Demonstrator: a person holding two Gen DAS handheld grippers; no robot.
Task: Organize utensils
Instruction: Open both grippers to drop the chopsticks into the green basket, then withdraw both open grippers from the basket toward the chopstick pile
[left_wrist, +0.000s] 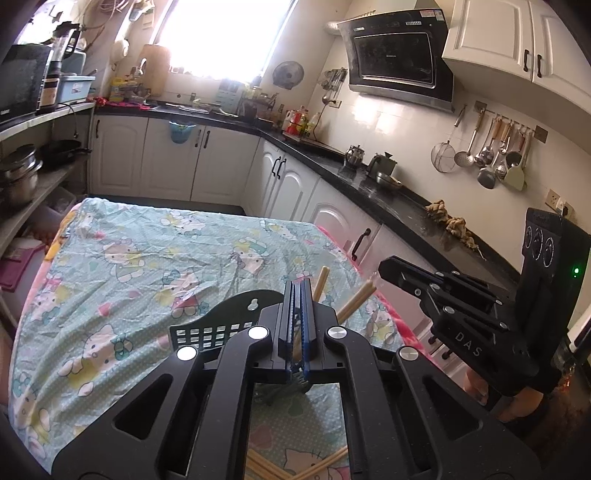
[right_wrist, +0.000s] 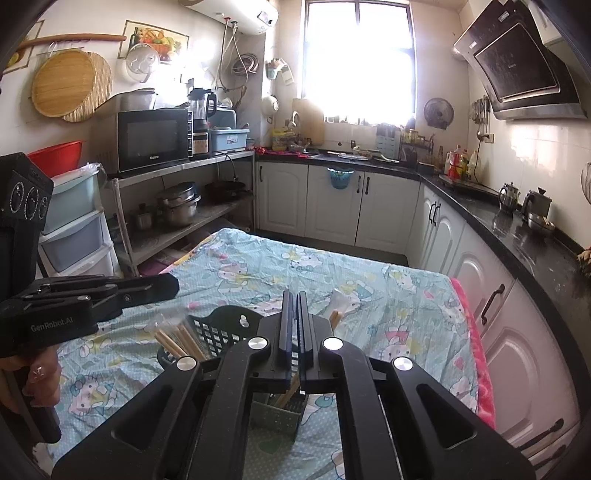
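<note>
Left wrist view: left gripper (left_wrist: 295, 325) with fingers nearly together above the black utensil basket (left_wrist: 207, 332), nothing clearly pinched; wooden chopsticks (left_wrist: 354, 302) poking up from the basket just right of the fingers, more loose chopsticks (left_wrist: 266, 469) lying on the cloth-covered bench (left_wrist: 129, 258) beneath. Right wrist view: right gripper (right_wrist: 294, 328) also narrow, over the same basket, a chopstick showing just behind the fingers but grip impossible to confirm. Best handled by steadying the basket, gathering the loose sticks parallel, then feeding them tips-down without snagging the mesh.

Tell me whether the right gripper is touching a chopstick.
Touching. The right wrist view shows the right gripper with jaws closed on a chopstick over the holder.
</note>
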